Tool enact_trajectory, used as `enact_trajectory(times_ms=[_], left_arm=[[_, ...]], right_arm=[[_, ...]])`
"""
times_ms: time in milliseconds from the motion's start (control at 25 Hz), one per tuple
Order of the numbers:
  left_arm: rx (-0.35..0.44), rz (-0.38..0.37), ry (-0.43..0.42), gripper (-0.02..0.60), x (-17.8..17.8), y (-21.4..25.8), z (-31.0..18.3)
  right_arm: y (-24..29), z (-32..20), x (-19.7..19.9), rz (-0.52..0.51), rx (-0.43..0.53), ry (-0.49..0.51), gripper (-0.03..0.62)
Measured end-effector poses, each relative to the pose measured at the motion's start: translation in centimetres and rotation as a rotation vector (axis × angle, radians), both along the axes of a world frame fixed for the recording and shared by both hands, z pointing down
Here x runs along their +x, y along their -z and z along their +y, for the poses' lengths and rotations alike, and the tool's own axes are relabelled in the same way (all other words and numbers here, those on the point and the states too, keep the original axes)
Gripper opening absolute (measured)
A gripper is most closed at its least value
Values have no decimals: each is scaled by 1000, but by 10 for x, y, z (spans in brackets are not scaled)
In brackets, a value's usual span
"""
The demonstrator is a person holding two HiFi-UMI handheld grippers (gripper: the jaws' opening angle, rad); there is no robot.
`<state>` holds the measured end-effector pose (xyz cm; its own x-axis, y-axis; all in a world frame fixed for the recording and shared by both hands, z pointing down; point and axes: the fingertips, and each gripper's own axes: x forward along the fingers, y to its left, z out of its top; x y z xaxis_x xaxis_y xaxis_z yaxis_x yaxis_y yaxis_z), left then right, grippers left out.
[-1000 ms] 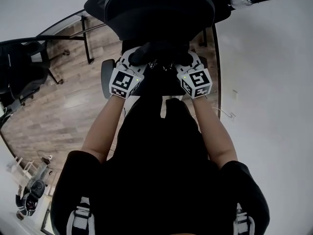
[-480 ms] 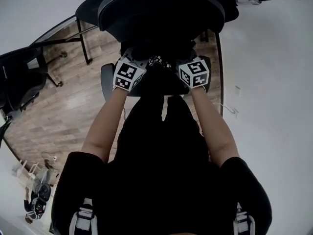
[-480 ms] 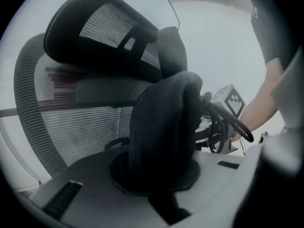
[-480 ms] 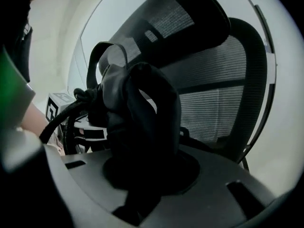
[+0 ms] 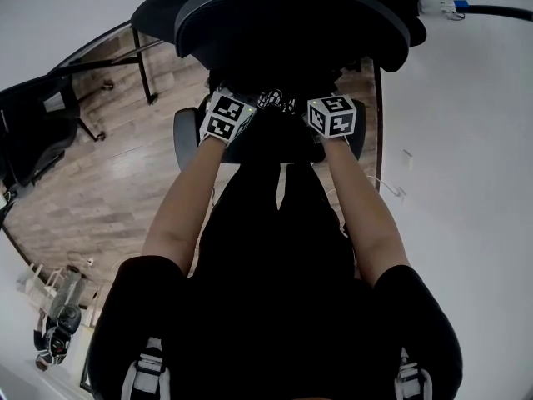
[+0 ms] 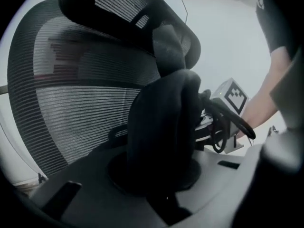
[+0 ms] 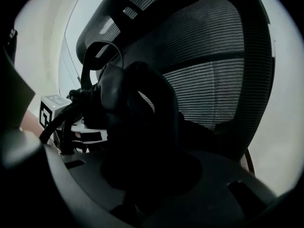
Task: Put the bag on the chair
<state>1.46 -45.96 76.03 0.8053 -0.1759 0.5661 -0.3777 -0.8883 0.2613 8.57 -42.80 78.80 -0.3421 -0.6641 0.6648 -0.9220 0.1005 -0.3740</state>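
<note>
Both arms stretched forward, side by side. Left gripper [image 6: 159,182] clamped tight on the bag [image 6: 161,122]. Right gripper [image 7: 152,182] has jaws opening, bag fabric between them, right at the chair [image 6: 71,103] back.

The bag [image 6: 161,127] is in front of the chair [image 5: 283,23]'s backrest, over its seat, whether resting there cannot be told; a second chair [image 5: 33,132] stands well to its left; frame legs [image 5: 143,65] stand between those chairs; a cable [image 5: 491,11] runs at its far right.
</note>
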Motion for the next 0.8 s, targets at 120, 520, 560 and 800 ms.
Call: enact_trajectory(times_ms=[120, 520, 560, 800], left_arm=[[-34, -2, 6, 48, 3, -13, -7], [-38, -38, 32, 195, -3, -33, -24], [-35, -39, 31, 207, -4, -32, -23], [-44, -23, 53, 239, -21, -25, -15]], right_arm=[[-11, -4, 4, -7, -28, -29, 109], [-19, -6, 20, 47, -62, -79, 257], [-18, -5, 21, 52, -60, -78, 270], [-5, 4, 23, 68, -38, -87, 298]])
